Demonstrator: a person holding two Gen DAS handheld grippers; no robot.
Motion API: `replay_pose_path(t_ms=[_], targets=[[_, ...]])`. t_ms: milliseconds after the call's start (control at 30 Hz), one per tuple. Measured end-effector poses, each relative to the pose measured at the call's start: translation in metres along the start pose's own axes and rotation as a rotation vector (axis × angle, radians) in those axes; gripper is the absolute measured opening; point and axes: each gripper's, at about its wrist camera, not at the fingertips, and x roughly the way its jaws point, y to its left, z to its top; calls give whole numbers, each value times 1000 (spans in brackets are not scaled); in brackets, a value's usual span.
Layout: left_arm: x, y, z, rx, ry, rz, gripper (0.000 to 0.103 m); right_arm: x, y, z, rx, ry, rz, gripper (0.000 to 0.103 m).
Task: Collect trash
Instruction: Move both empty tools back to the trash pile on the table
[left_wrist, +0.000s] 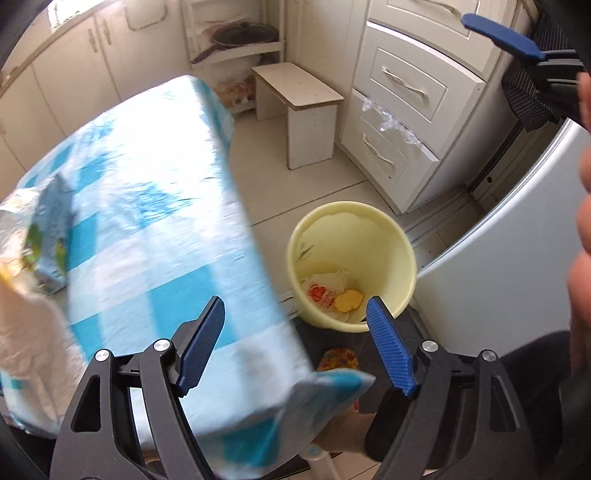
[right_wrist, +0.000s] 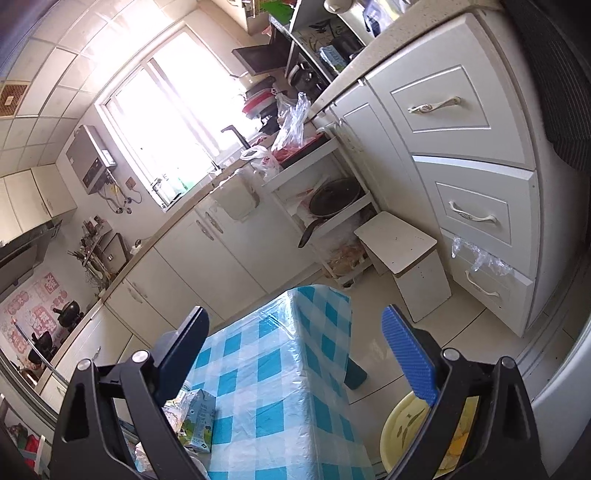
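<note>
Left gripper (left_wrist: 295, 339) fingers stand wide apart, holding nothing, above the tabletop (left_wrist: 147, 221) edge. Yellow bin (left_wrist: 352, 258) stands on the floor beside the tabletop; only the left view shows its contents, crumpled wrappers (left_wrist: 332, 291). Right gripper (right_wrist: 295, 354) fingers spread wide, empty. The right view shows a carton (right_wrist: 199, 421) on the tabletop near its left finger
</note>
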Motion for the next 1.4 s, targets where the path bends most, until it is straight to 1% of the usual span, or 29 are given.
replay_pose_path(t_ms=[200, 267, 367, 533, 600, 733, 833, 967, 1233, 1400], targets=[[-46, 55, -32, -63, -44, 73, 77, 7, 28, -13, -72, 18, 28, 91], [-62, 77, -44, -100, -59, 102, 77, 11, 40, -20, -100, 38, 41, 91], [-88, 116, -62, -190, -91, 132, 77, 12, 58, -34, -141, 71, 67, 91], [-125, 180, -87, -347, -149, 184, 78, 3, 91, -80, -232, 147, 135, 91], [-136, 197, -93, -400, -170, 198, 78, -2, 105, -100, -269, 178, 158, 91], [-157, 216, -107, -463, -222, 231, 79, -15, 128, -139, -324, 233, 192, 91], [-166, 225, -119, -493, -253, 252, 80, -19, 139, -166, -348, 292, 205, 91], [-175, 245, -137, -554, -267, 255, 80, -16, 158, -192, -389, 360, 219, 91], [-182, 287, -176, -656, -274, 257, 81, 8, 198, -241, -518, 481, 240, 91], [-181, 315, -197, -727, -272, 242, 81, 32, 219, -264, -559, 529, 239, 91]])
